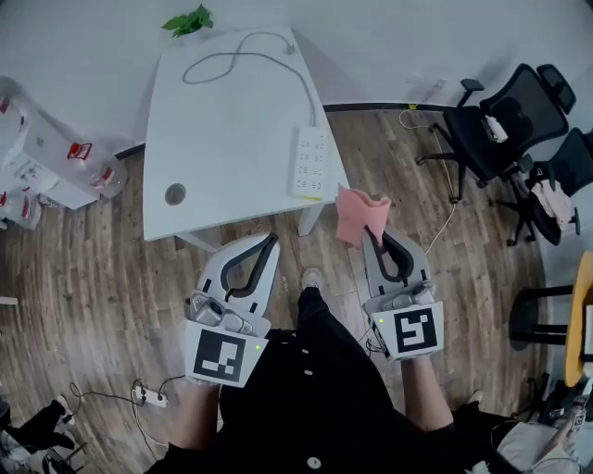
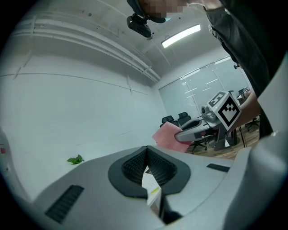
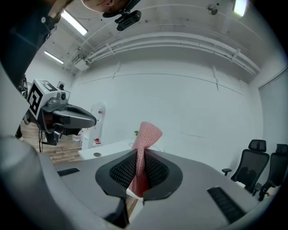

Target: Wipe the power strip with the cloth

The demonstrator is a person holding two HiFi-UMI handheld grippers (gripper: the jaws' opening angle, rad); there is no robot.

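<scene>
A white power strip (image 1: pixel 311 163) lies near the right front edge of the white table (image 1: pixel 222 130), its grey cable (image 1: pixel 243 57) looping toward the back. The pink cloth (image 1: pixel 359 215) sticks up from my right gripper (image 1: pixel 374 234), which is shut on it and hangs over the floor just off the table's front right corner. In the right gripper view the cloth (image 3: pixel 145 139) is pinched between the jaws of that gripper (image 3: pixel 137 155). My left gripper (image 1: pixel 271 243) is shut and empty, below the table's front edge. The left gripper view also shows the cloth (image 2: pixel 165 135).
A small green plant (image 1: pixel 189 20) stands at the table's back. Black office chairs (image 1: pixel 505 120) stand at the right. A white cart with red-marked items (image 1: pixel 56 157) is at the left. A second power strip (image 1: pixel 148 396) lies on the wooden floor.
</scene>
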